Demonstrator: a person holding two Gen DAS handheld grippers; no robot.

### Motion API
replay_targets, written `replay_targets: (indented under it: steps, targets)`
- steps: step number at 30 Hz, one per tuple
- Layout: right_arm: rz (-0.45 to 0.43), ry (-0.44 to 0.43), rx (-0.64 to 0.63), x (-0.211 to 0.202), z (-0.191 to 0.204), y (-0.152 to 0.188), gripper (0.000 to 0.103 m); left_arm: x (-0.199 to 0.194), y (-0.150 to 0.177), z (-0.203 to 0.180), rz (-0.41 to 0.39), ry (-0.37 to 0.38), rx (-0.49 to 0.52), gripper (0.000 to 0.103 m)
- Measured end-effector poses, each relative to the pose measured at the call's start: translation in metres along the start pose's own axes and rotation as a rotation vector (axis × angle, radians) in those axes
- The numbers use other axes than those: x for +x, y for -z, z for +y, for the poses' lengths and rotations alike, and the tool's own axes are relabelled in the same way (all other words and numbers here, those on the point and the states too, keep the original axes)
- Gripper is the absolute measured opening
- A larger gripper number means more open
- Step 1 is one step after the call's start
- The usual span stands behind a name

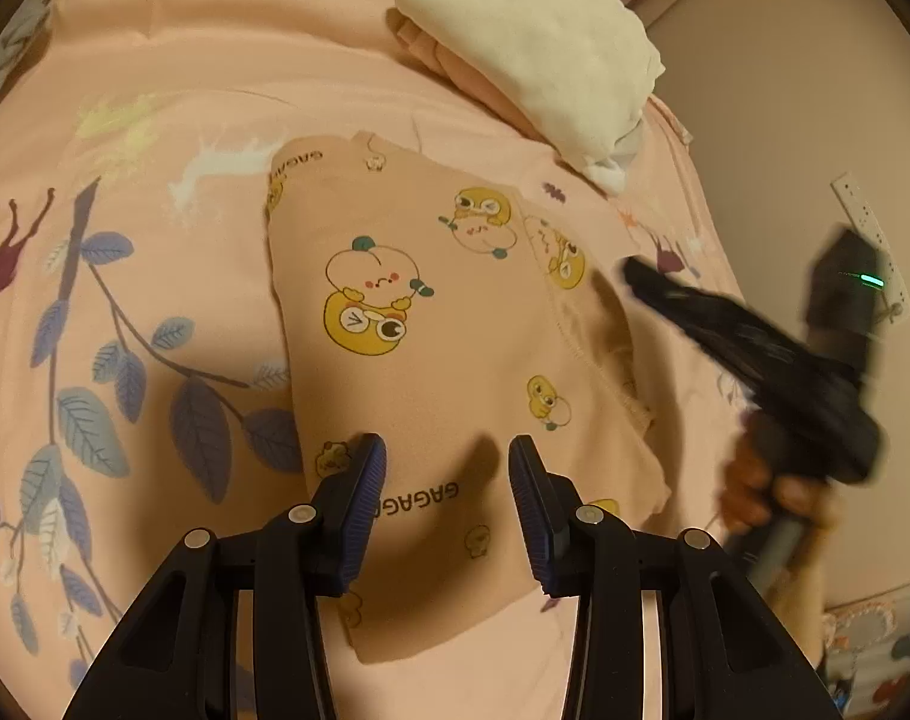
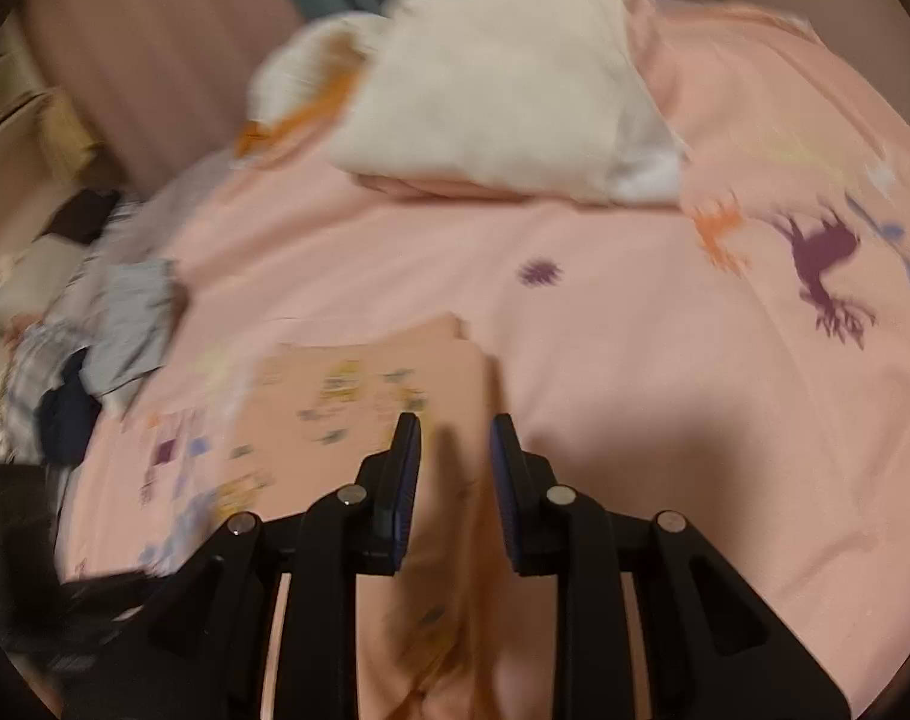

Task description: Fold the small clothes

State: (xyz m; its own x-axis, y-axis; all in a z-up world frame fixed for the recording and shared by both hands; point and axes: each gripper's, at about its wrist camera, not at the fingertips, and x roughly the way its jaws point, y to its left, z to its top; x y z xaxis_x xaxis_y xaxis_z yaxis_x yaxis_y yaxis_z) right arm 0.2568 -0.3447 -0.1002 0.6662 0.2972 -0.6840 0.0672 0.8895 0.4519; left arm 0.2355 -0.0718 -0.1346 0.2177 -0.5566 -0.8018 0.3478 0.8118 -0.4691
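The left gripper (image 1: 447, 468) hangs agape over the printed garment's (image 1: 431, 324) near hem on the bed (image 1: 215, 90). The right gripper (image 2: 456, 450), also agape, hovers right of it. Pinch both near corners evenly, then fold far.
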Motion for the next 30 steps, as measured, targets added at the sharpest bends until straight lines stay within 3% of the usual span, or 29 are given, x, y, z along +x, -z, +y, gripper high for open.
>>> replay_targets:
  steps: [2, 4, 6, 8, 11, 13, 16, 19, 21, 24, 30]
  targets:
    - [0.023, -0.079, -0.056, -0.013, 0.011, 0.01, 0.02, 0.002, -0.001, 0.002, 0.001, 0.001, -0.004, 0.04]
    - [0.048, -0.089, -0.148, -0.021, 0.025, 0.026, 0.013, 0.004, -0.001, 0.005, 0.0, 0.007, -0.011, 0.04]
    - [0.082, -0.109, -0.207, -0.025, 0.033, 0.044, 0.012, 0.005, -0.001, 0.005, 0.0, 0.009, -0.014, 0.04]
    - [0.13, -0.091, -0.246, -0.021, 0.032, 0.062, 0.012, 0.005, -0.001, 0.005, -0.003, 0.005, -0.006, 0.04]
    - [0.2, 0.025, -0.293, -0.005, 0.025, 0.083, 0.01, 0.001, 0.006, 0.001, -0.018, -0.007, 0.029, 0.04]
    - [0.222, 0.051, -0.292, -0.003, 0.017, 0.092, 0.01, -0.003, 0.013, -0.001, -0.022, -0.013, 0.055, 0.04]
    - [0.207, 0.017, -0.256, -0.014, 0.011, 0.092, 0.016, -0.008, 0.03, -0.003, -0.02, -0.028, 0.091, 0.04]
    - [0.17, -0.042, -0.246, -0.03, 0.016, 0.094, 0.016, -0.006, 0.05, -0.005, -0.007, -0.062, 0.138, 0.04]
    - [0.183, -0.032, -0.26, -0.027, 0.02, 0.101, 0.016, -0.001, 0.06, -0.004, 0.003, -0.075, 0.154, 0.04]
    - [0.232, 0.011, -0.26, -0.015, 0.02, 0.113, 0.013, -0.002, 0.068, -0.005, -0.01, -0.08, 0.161, 0.04]
    - [0.214, -0.037, -0.244, -0.042, 0.02, 0.115, 0.02, -0.02, 0.076, -0.001, -0.019, -0.065, 0.138, 0.04]
